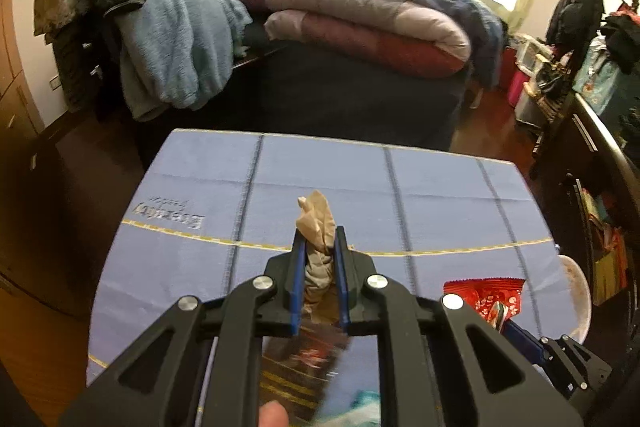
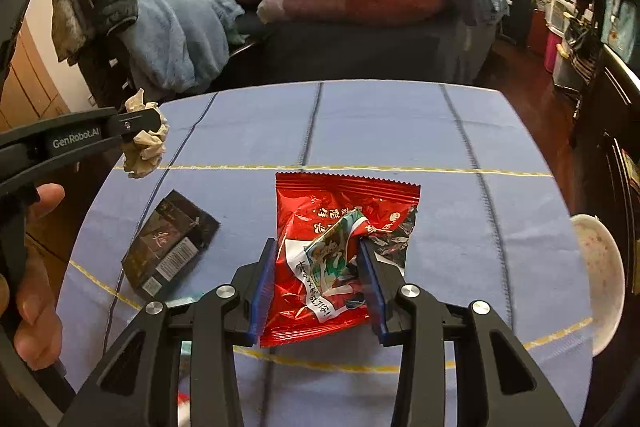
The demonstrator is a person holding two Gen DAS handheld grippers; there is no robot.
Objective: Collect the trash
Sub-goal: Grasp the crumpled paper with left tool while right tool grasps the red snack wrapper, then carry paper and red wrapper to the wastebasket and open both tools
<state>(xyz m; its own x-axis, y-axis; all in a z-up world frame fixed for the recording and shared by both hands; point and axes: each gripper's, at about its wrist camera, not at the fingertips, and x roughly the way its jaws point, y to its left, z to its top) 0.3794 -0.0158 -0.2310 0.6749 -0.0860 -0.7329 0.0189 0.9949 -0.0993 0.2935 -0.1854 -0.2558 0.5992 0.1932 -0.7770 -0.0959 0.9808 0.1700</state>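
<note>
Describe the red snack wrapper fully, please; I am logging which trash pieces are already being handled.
The red, glossy plastic snack wrapper has crimped zigzag ends, white Chinese characters and a green-and-white picture panel. It is crumpled and looks empty or nearly so. It sits between the blue-padded fingers of the right tongs, which close on its sides, above the blue cloth-covered table; whether it is lifted cannot be told. The left wrist view shows it at the right.

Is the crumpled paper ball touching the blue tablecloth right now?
Apart. The right wrist view shows the crumpled paper ball pinched in the left hand-held gripper, hanging clear above the blue tablecloth.
</note>
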